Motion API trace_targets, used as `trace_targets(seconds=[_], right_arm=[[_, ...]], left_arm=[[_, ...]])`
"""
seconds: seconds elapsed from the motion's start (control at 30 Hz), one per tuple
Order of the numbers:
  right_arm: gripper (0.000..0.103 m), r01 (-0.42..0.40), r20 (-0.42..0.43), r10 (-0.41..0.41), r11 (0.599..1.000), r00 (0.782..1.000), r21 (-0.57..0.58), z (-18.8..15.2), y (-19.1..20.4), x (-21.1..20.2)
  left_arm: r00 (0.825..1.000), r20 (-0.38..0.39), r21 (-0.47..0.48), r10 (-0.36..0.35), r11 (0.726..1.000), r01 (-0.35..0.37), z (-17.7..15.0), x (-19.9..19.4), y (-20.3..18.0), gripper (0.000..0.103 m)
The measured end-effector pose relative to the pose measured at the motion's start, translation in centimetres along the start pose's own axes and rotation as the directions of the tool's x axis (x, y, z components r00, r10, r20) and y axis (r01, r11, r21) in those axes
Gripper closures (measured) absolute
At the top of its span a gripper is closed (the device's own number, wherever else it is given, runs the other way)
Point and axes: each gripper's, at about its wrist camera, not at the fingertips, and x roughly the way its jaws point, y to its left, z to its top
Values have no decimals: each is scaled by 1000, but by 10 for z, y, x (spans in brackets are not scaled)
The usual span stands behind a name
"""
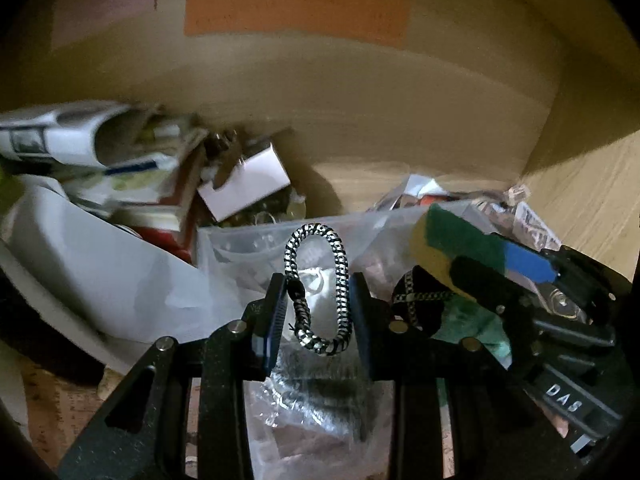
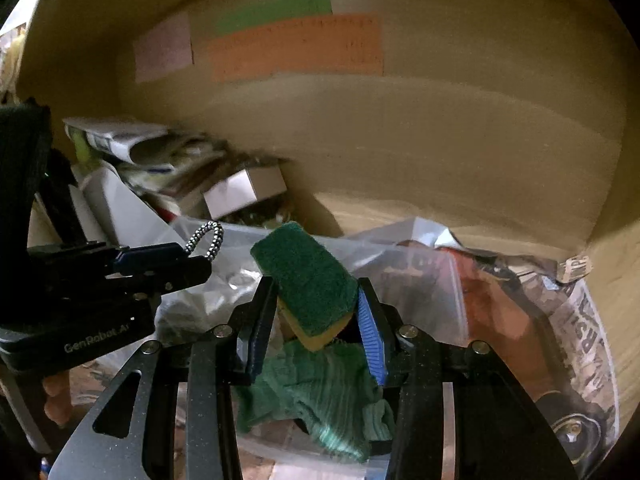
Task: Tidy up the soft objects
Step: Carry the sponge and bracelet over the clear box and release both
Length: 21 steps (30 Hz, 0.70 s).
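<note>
Dim beige walls of a cardboard box [image 2: 440, 152] are filling the upper half of both views, with orange and green labels [image 2: 296, 46] pasted at upper centre and a clutter of papers, small cartons [image 2: 244, 192] and clear plastic bags [image 2: 400, 264] lying across the middle. At lower centre of the left wrist view, the left gripper [image 1: 318, 304] is clenching a black-and-white braided hair tie [image 1: 320, 288], the loop standing upright between its fingers. At lower centre of the right wrist view, the right gripper [image 2: 316, 312] is squeezing a green-and-yellow sponge [image 2: 308, 284] by its sides, tilted, above a crumpled green cloth [image 2: 320, 392]. The hair tie looks thinly caught, so it is probably at risk of slipping or springing out if the grasp loosens; the sponge is compressing and may twist free, and the two grippers are working close together, so they may bump. Loose plastic underneath may snag a finger. Only the right wrist view is showing the cloth clearly and the printed foil bag [image 2: 580, 340] at right; only the left wrist view is showing the whole loop of the tie.
</note>
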Motion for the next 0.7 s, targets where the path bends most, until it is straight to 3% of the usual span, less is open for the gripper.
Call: trace_targets(seconds=[0.2, 0.3, 0.4, 0.53, 0.7], right_arm=[[64, -1, -50, 0, 1000, 999, -6, -4, 1, 17], [62, -3, -70, 2, 1000, 998, -4, -4, 1, 21], [59, -18, -91, 20, 1000, 996, 13, -4, -2, 21], [52, -21, -74, 23, 1000, 997, 19, -3, -4, 10], [52, -22, -19, 22, 1000, 1000, 0, 2, 1, -16]], left_arm=[[999, -43, 2, 9, 1000, -9, -1, 21, -2, 71], [999, -44, 10, 7, 1000, -6, -2, 22, -4, 58], [999, -24, 23, 22, 1000, -22, -1, 19, -5, 53], [1000, -14, 12, 2, 1000, -1, -3, 10, -1, 51], [999, 34, 14, -9, 1000, 8, -3, -13, 1, 51]])
